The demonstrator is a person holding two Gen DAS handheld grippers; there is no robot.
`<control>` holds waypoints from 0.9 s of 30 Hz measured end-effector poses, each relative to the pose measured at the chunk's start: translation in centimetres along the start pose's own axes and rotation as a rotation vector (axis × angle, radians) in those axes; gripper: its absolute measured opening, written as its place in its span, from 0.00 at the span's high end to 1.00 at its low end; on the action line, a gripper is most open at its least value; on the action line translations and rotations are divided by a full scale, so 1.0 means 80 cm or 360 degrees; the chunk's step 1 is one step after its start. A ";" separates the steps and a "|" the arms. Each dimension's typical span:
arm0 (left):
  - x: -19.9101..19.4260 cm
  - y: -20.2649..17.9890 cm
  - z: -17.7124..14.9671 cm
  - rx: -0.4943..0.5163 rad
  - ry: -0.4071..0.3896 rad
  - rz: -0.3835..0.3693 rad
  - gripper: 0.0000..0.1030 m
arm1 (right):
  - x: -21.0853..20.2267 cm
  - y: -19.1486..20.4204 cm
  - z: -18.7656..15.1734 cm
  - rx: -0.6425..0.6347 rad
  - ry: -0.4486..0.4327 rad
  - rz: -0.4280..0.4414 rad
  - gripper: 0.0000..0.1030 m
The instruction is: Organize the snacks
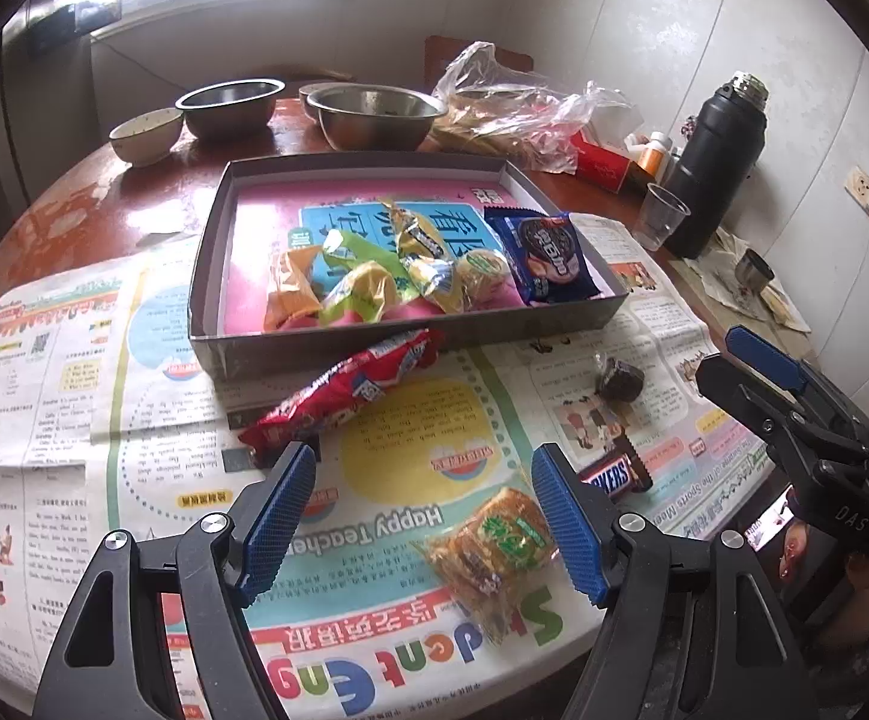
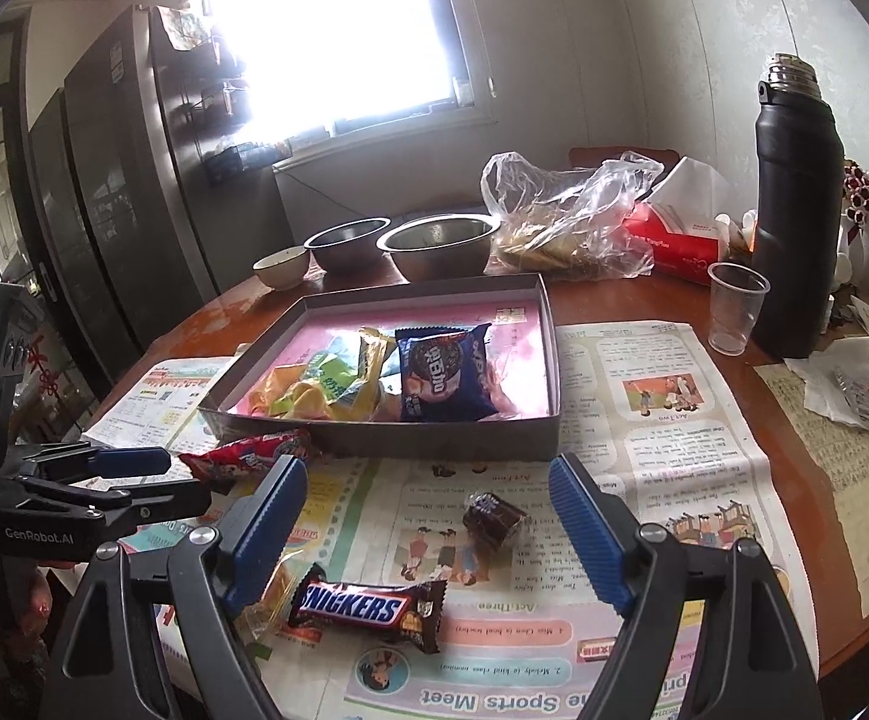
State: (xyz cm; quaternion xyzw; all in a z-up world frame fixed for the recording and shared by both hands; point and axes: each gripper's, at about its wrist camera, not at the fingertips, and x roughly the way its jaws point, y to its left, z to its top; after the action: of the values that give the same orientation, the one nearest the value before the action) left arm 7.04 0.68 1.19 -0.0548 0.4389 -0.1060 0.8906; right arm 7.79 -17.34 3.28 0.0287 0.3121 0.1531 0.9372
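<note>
**Snacks Half Sorted Beside the Grey Box**

On the newspaper-covered table (image 1: 50,372), a shallow grey box (image 1: 338,343) serves as the landmark for everything else. Inside it lie several crinkled yellow and green wrapped snacks (image 1: 374,276), bunched toward the near wall, and a blue cookie pack (image 1: 545,258) resting against the box's right side.

Just in front of the box, touching its near wall, a long red snack packet (image 1: 344,390) lies at a slant on the newspaper. Nearer the camera than the box, and to its right, sits a small dark wrapped sweet (image 2: 491,519). Closer still lies a Snickers bar (image 2: 368,606), and beside it a clear-wrapped orange pastry pack (image 1: 494,546).

The left gripper (image 1: 428,516) hovers low over the newspaper in front of the box, its blue-padded jaws spread wide and holding nothing; the pastry pack lies between them on the paper. The right gripper (image 2: 428,531) is likewise spread wide and empty, in front of the box's right half, with the dark sweet and the Snickers bar lying in the gap below it.

Behind the box stand two steel bowls (image 1: 374,114) and a small ceramic bowl (image 1: 146,135). Behind its right corner is a crumpled clear plastic bag (image 2: 566,222), with a red tissue box (image 2: 674,246) beside it. Well to the right of the box stand a clear plastic cup (image 2: 734,312) and a tall black thermos (image 2: 794,210).
</note>
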 end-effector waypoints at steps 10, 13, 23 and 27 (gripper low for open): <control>0.005 -0.002 -0.017 0.0011 0.0041 -0.0053 0.26 | -0.003 0.008 -0.015 -0.0032 0.0038 0.0012 0.20; 0.007 -0.006 -0.022 0.0037 0.0056 -0.0089 0.26 | -0.004 0.012 -0.020 -0.0049 0.0051 0.0010 0.20; 0.012 -0.024 -0.035 0.0164 0.0071 -0.0129 0.24 | 0.000 0.012 -0.037 -0.0066 0.0114 0.0007 0.20; 0.016 -0.030 -0.040 0.0215 0.0088 -0.0131 0.23 | 0.000 0.010 -0.042 -0.0067 0.0131 0.0003 0.20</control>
State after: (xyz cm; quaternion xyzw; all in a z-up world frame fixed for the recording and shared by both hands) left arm 4.95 -1.98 -1.30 -0.0097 0.4526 -0.1733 0.8746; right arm 5.59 -16.69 0.73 0.0030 0.3472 0.1616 0.9238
